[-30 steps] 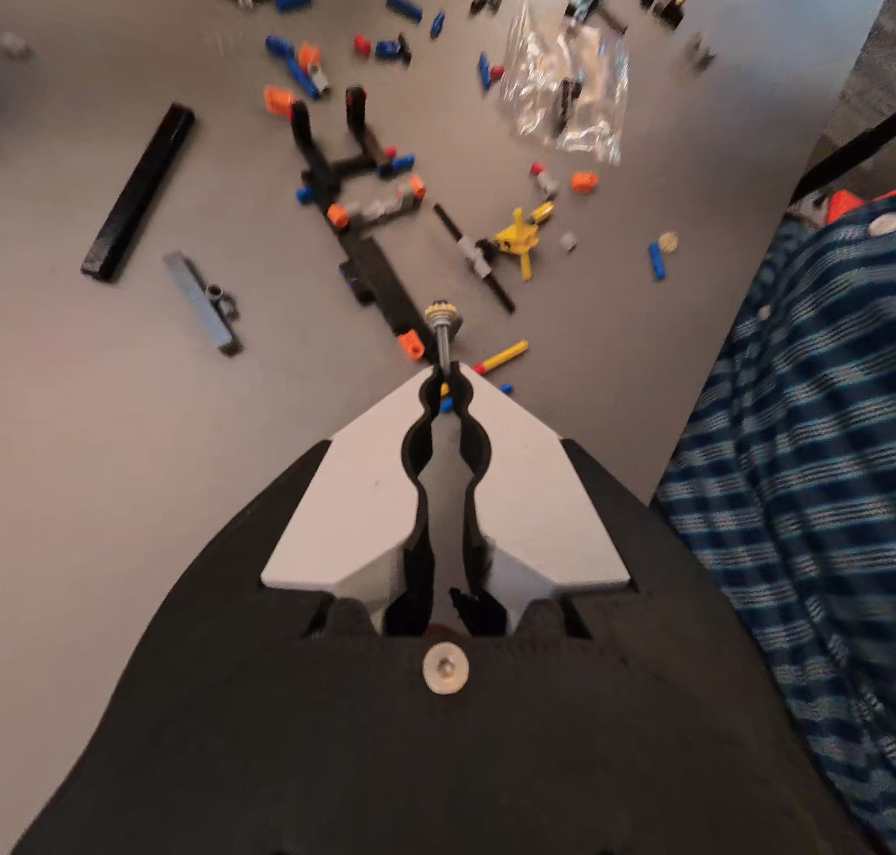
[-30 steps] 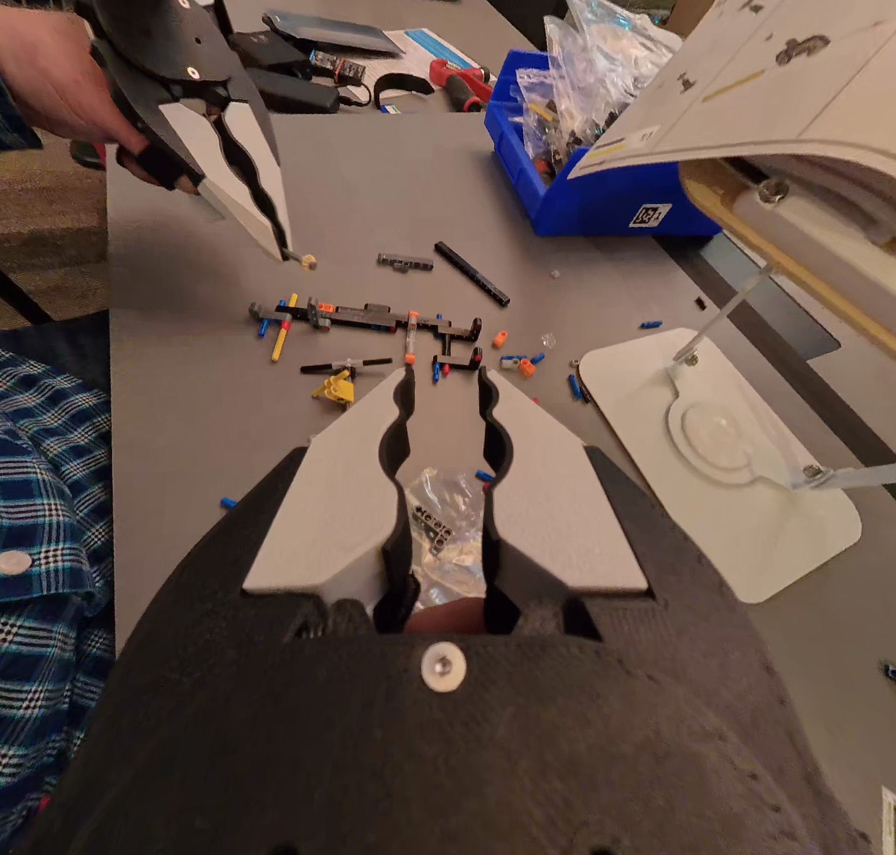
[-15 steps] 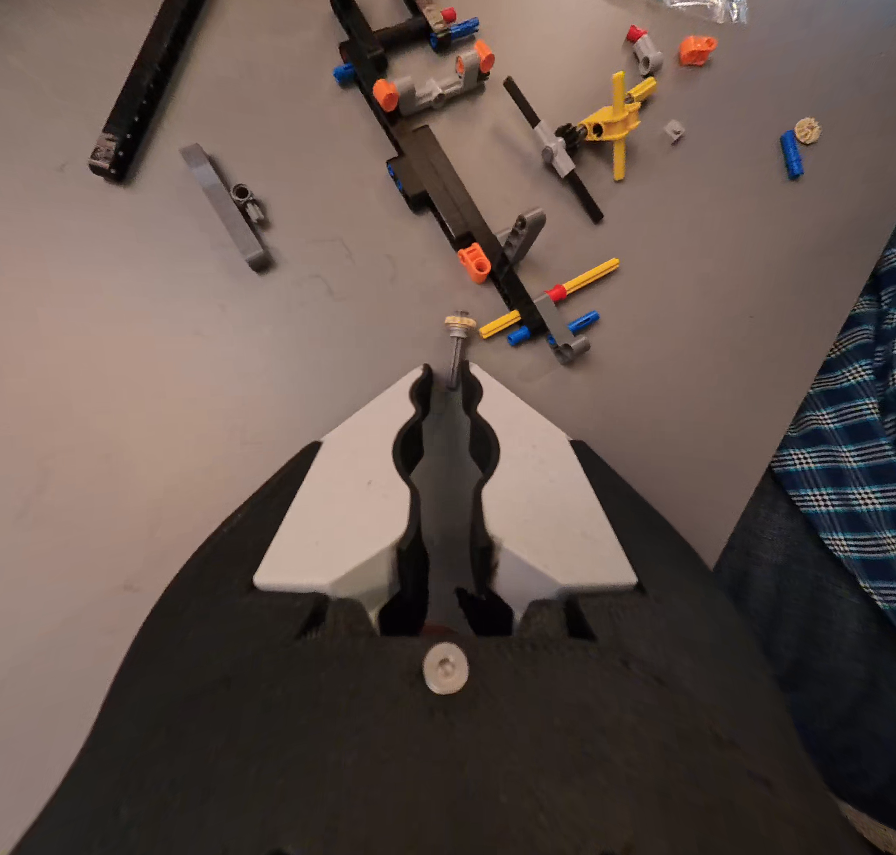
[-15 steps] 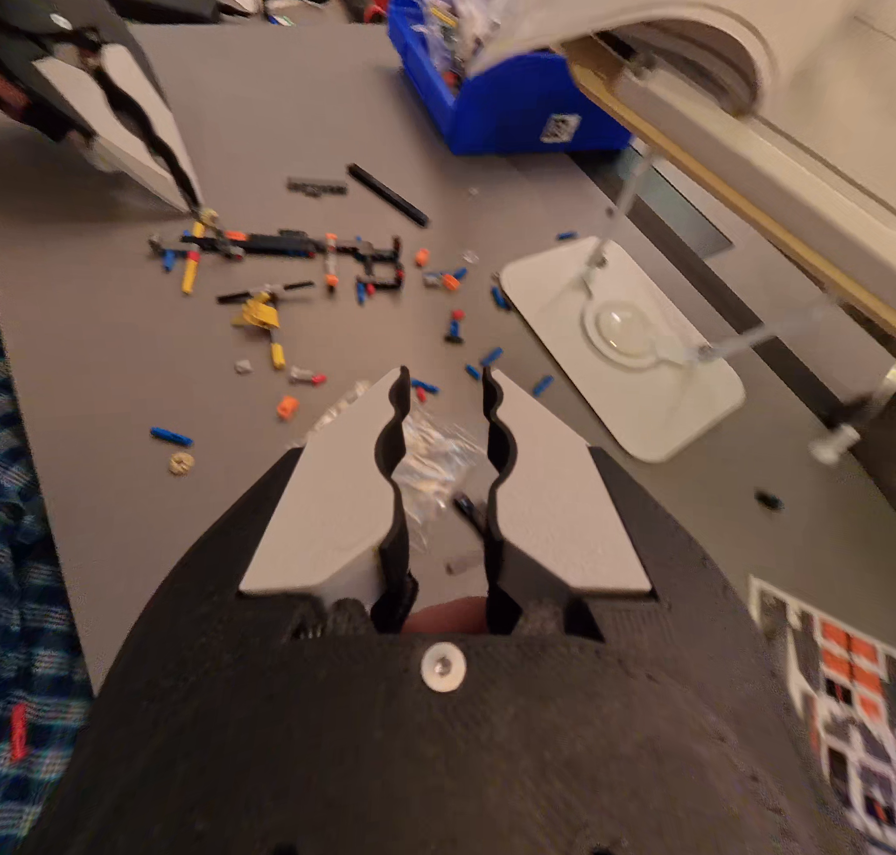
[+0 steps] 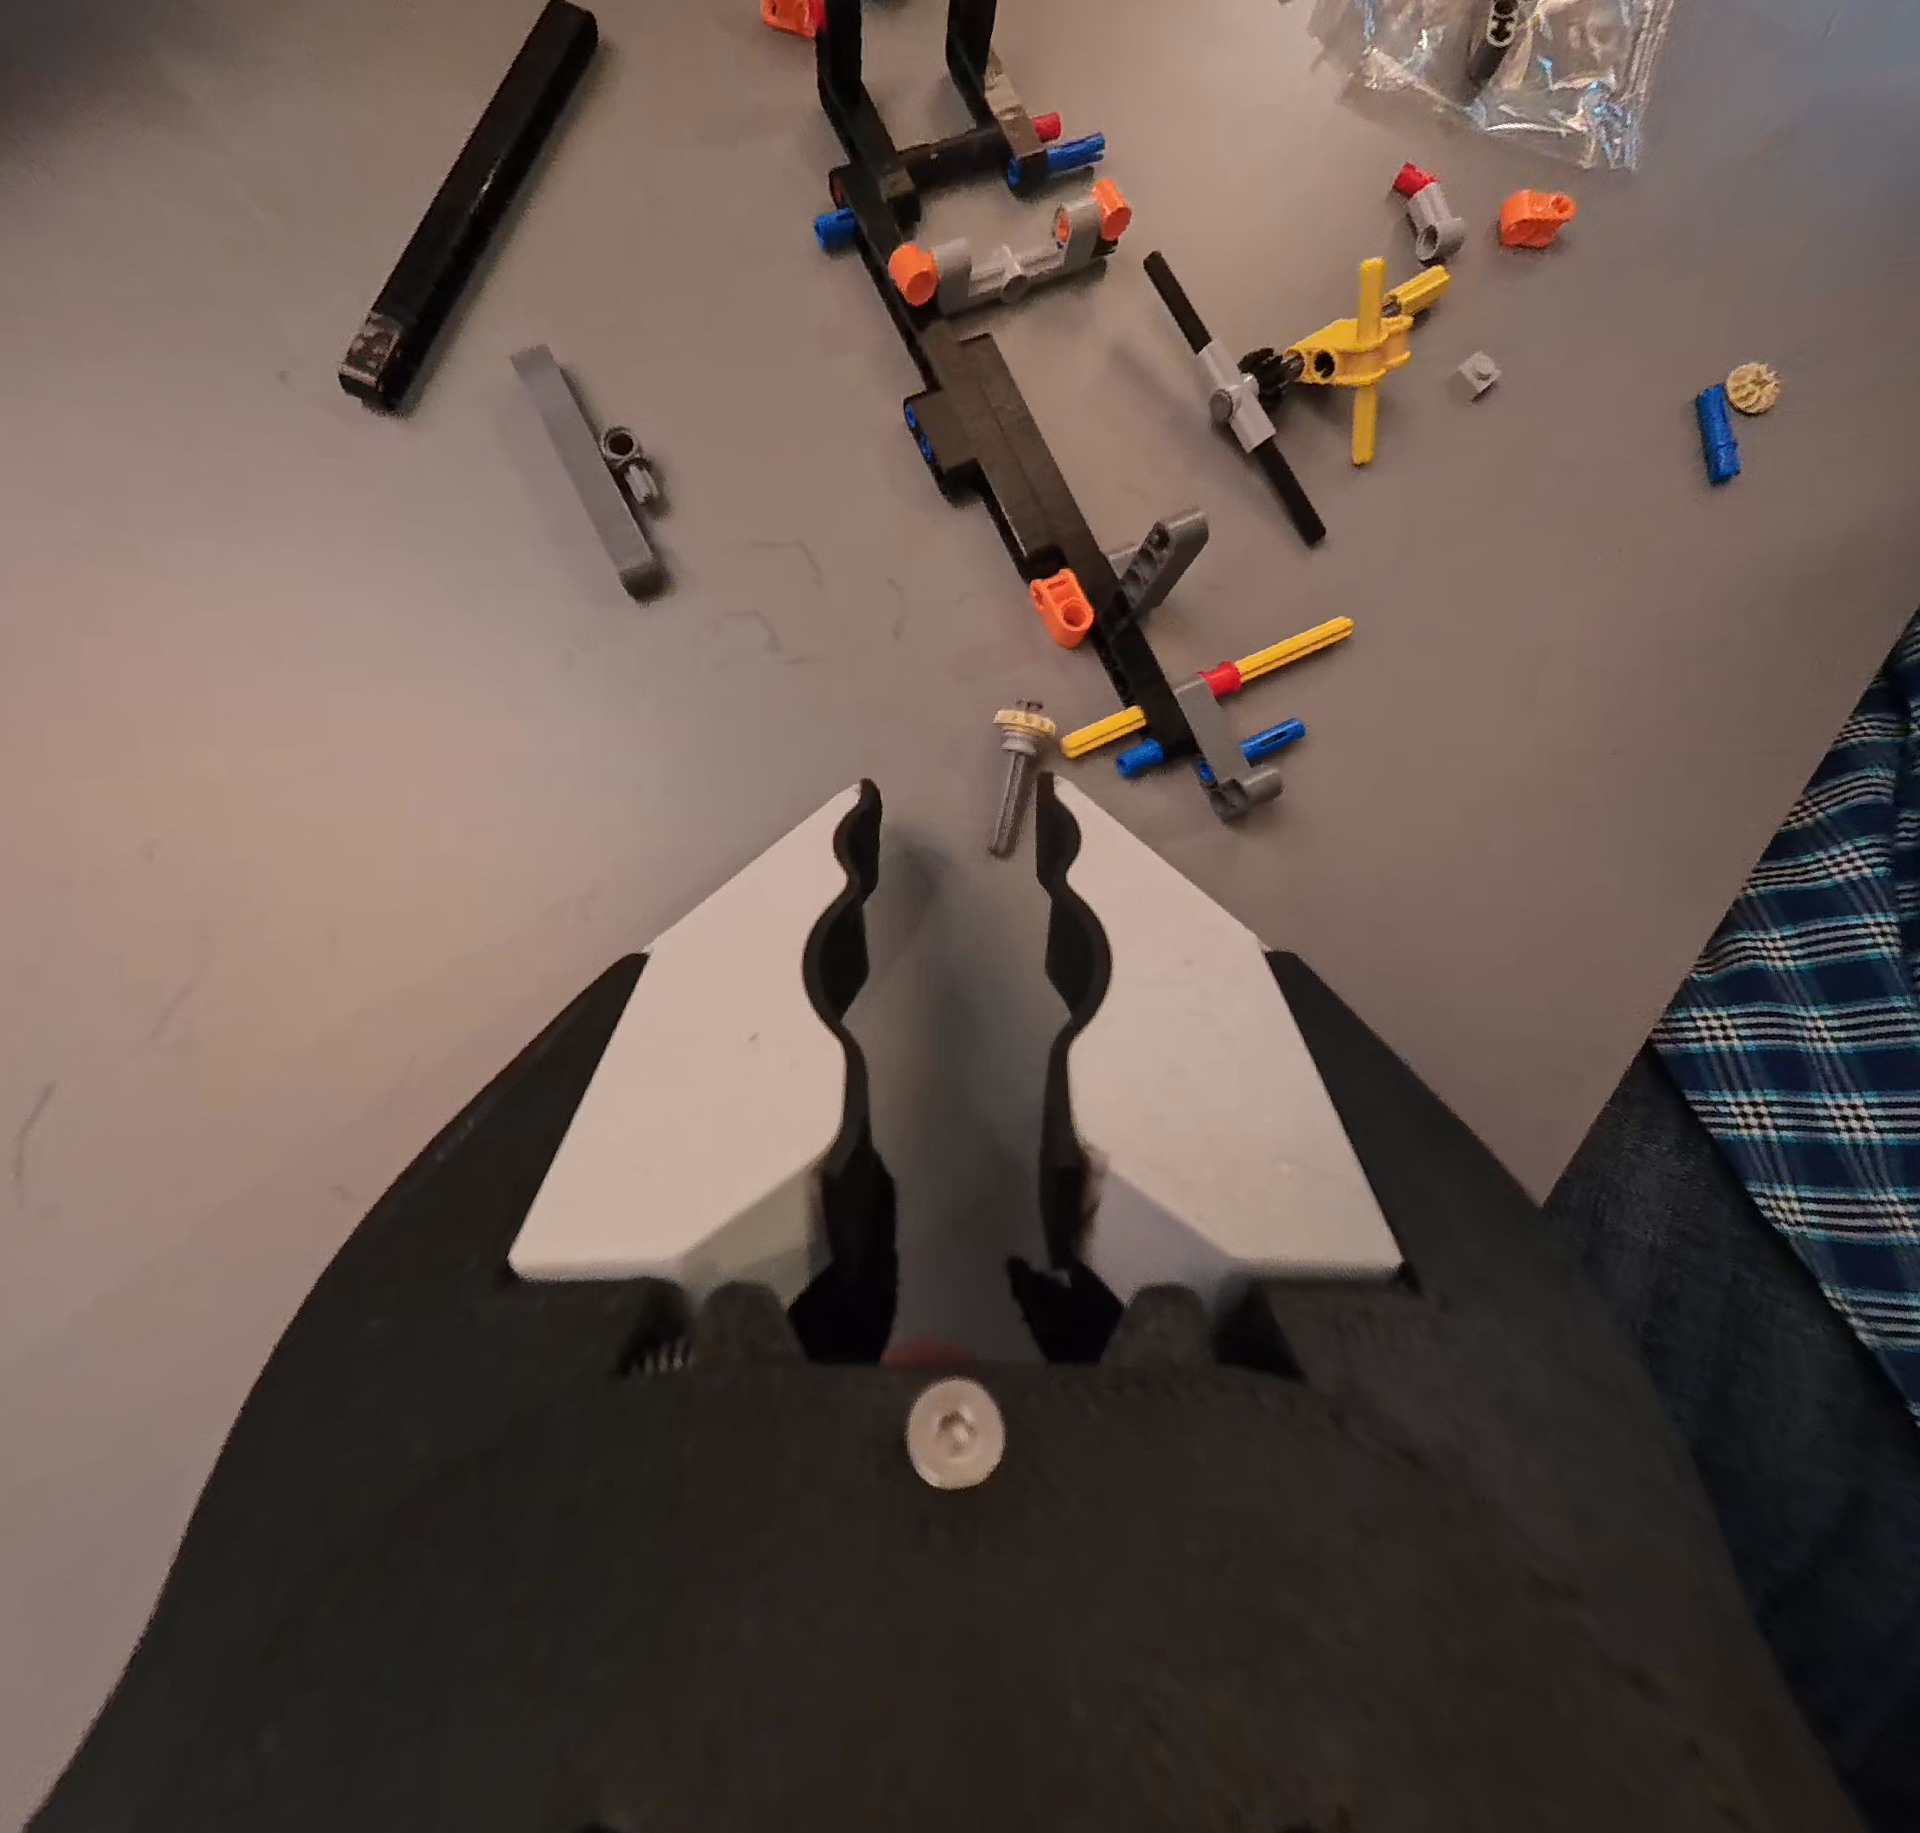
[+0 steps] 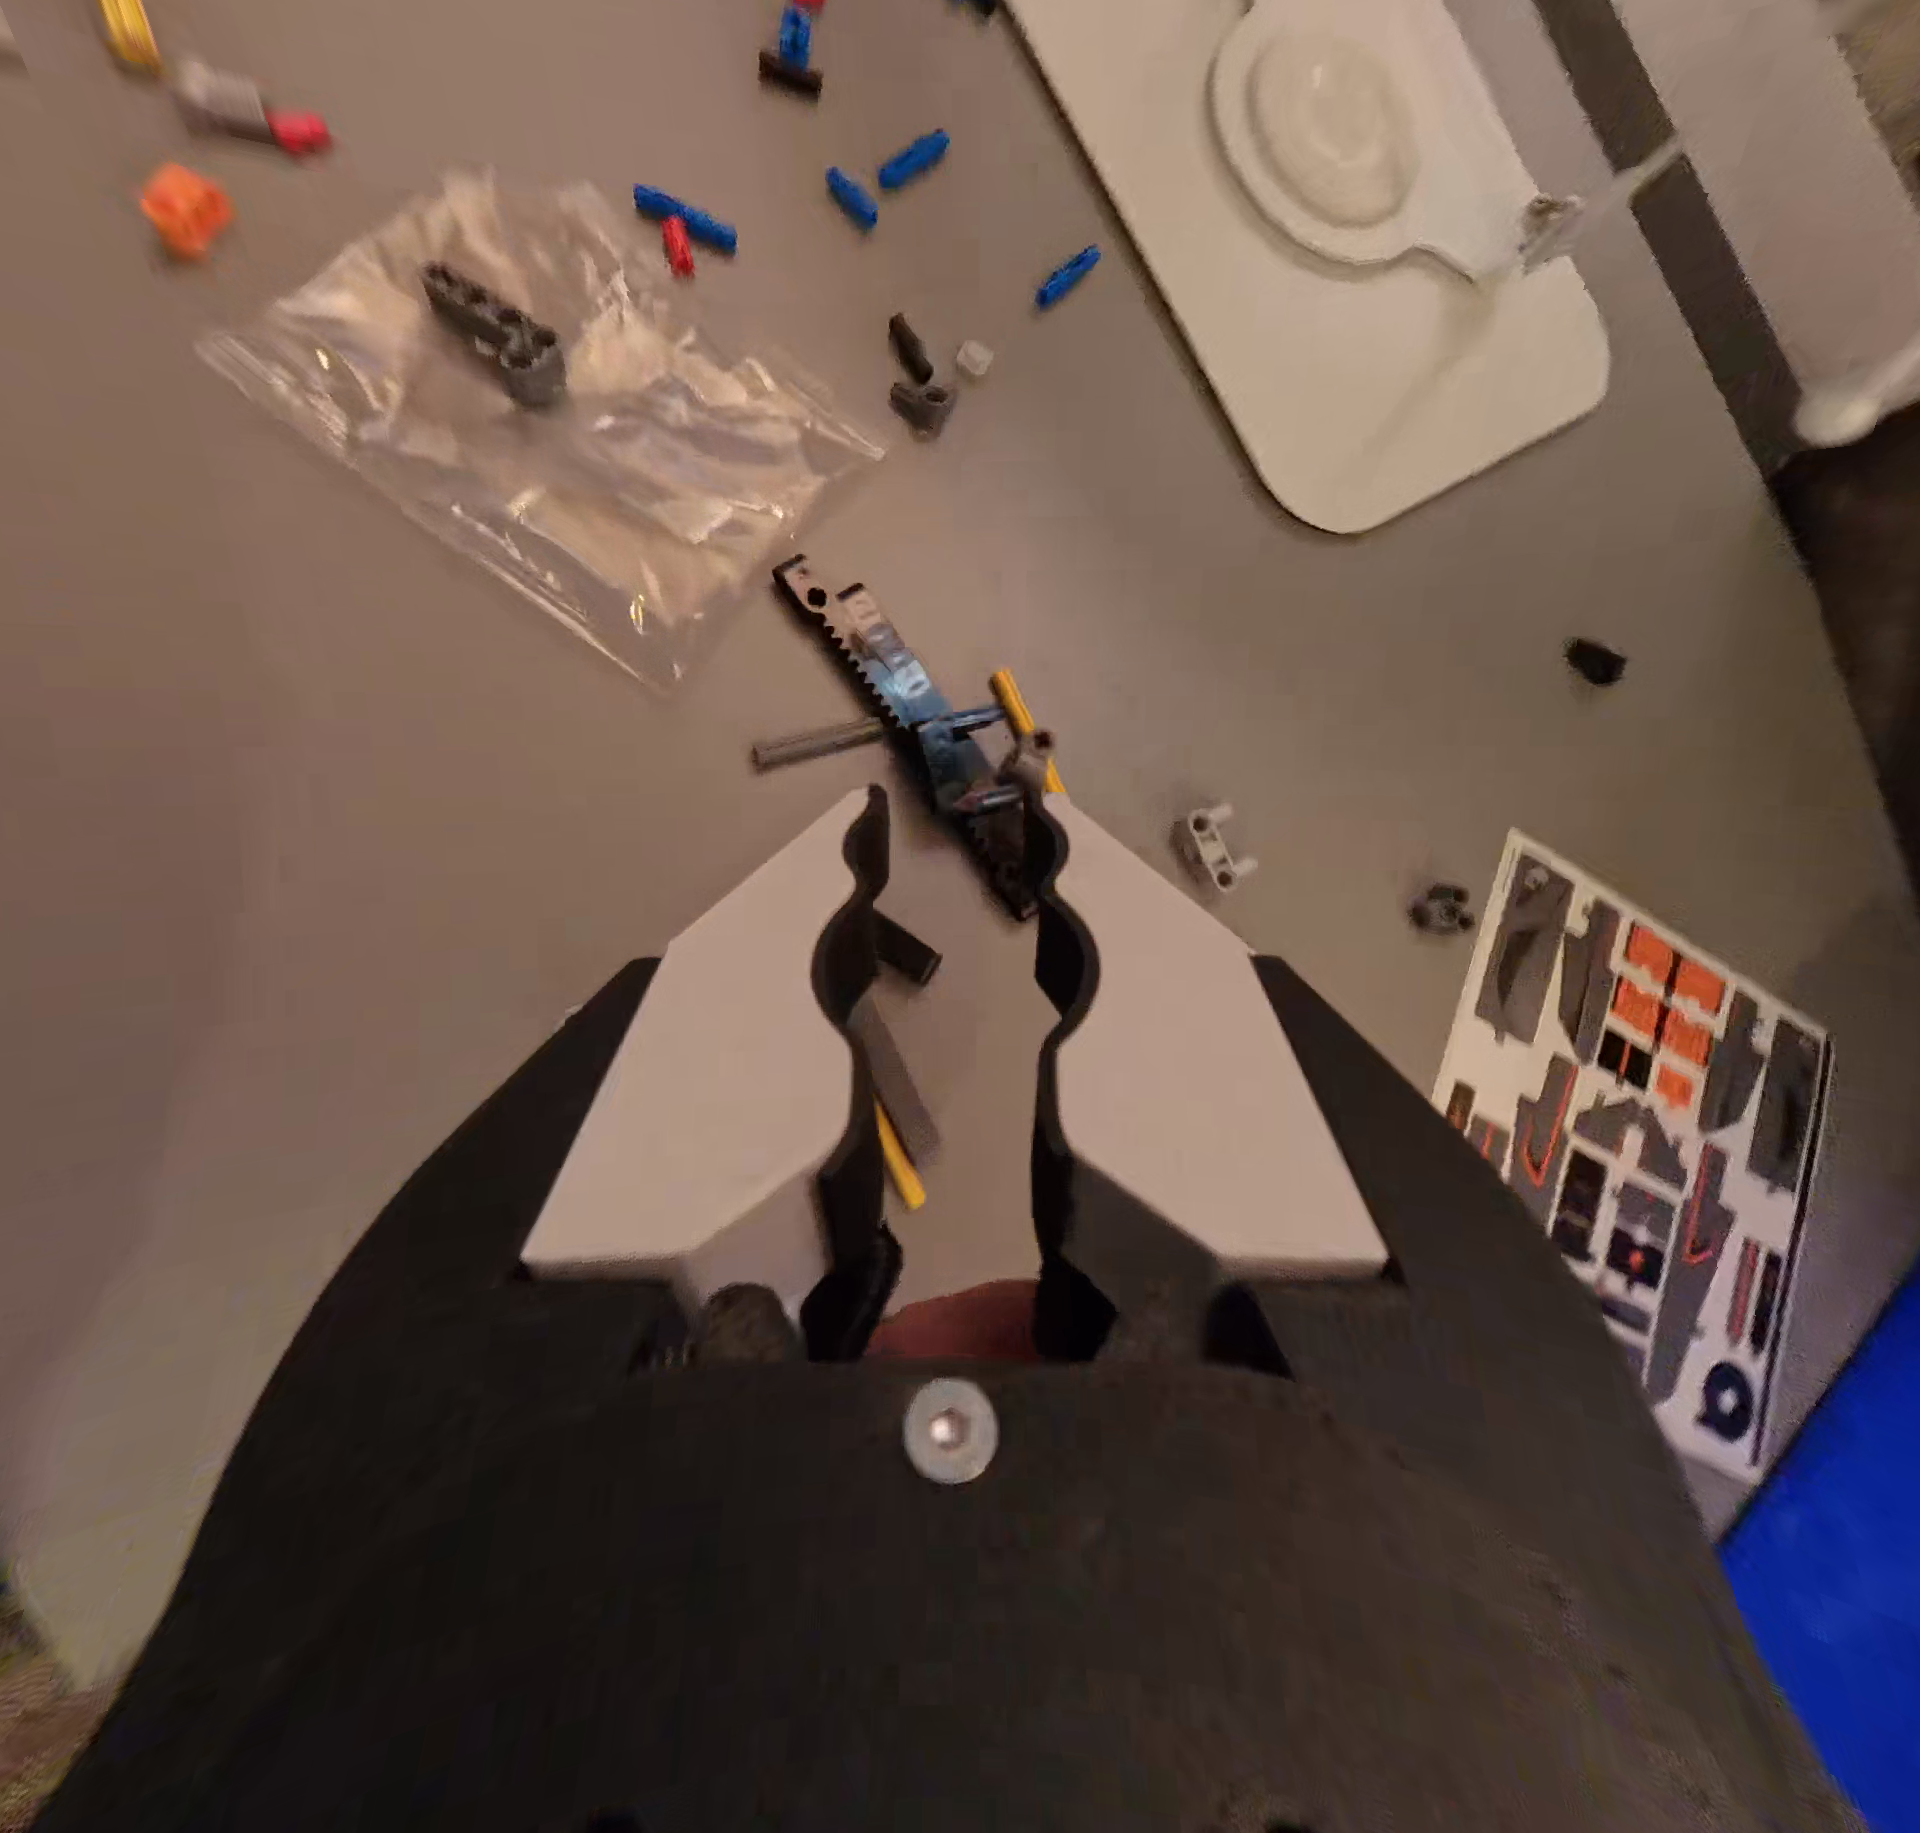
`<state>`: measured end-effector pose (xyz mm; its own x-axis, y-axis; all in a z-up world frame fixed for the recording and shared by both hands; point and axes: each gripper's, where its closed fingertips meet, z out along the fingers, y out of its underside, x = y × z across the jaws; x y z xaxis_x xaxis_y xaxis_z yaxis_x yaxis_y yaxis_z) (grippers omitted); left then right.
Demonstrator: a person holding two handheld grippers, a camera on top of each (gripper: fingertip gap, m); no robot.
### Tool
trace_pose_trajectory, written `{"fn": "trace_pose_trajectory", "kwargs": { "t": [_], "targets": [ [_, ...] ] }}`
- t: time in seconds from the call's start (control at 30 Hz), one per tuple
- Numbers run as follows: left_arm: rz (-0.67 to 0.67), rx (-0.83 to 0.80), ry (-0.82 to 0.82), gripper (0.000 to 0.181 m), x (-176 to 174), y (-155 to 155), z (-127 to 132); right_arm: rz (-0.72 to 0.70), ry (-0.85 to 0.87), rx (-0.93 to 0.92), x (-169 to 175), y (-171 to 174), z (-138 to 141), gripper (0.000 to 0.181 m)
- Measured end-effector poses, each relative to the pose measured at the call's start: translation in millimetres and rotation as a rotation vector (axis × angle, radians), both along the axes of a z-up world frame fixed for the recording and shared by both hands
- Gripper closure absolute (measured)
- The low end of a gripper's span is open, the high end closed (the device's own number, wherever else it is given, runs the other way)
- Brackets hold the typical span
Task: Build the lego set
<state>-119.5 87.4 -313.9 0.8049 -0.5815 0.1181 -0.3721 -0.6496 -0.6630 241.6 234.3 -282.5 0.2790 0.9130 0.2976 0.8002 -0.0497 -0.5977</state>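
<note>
Both grippers open, holding nothing. Left gripper [image 5: 956, 796]: grey axle with tan gear [image 5: 1013, 781] lies at its tips, beside the long black assembly [image 5: 997, 433]. Right gripper [image 6: 956, 807] over black rack piece [image 6: 914, 734]; plastic bag [image 6: 540, 412], sticker sheet [image 6: 1642, 1139] nearby.

place: looks like a hobby desk or office-type workspace, can't pin it down further
surface: plain grey table [image 5: 312, 848]
clutter: loose lego pieces [image 5: 1049, 401] scattered all over it, plus a torn clear plastic bag [image 6: 540, 412]
extras: a sticker sheet [image 6: 1631, 1149] and a white stand base [image 6: 1351, 256]
edge: someone's plaid sleeve [image 5: 1808, 1004]
</note>
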Motion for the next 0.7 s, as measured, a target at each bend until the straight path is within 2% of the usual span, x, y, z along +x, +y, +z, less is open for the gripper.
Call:
{"fn": "trace_pose_trajectory", "kwargs": {
  "t": [0.1,0.2,0.27,0.37,0.53,0.7],
  "targets": [
    [0.0,0.006,0.015,0.154,1.8,0.0,1.5,0.063,-0.072,0.025,-13.9,1.3,-19.2,0.157],
    [0.006,0.016,0.013,0.153,2.3,0.5,4.5,0.069,-0.158,0.05,-12.5,10.4,-34.0,0.16],
    [0.012,0.024,0.015,0.153,1.1,1.8,6.7,0.078,-0.157,0.051,-14.1,11.6,-36.1,0.172],
    [0.022,0.04,0.01,0.152,-0.2,4.4,11.2,0.084,-0.152,0.063,-13.8,12.7,-34.9,0.174],
    [0.028,0.066,0.006,0.151,-0.9,6.1,18.6,0.104,-0.068,0.07,-23.0,7.9,-14.0,0.174],
    [0.042,0.115,-0.016,0.151,-1.3,9.0,34.7,0.203,0.024,0.103,-60.4,-11.1,28.8,0.175]
  ]
}}
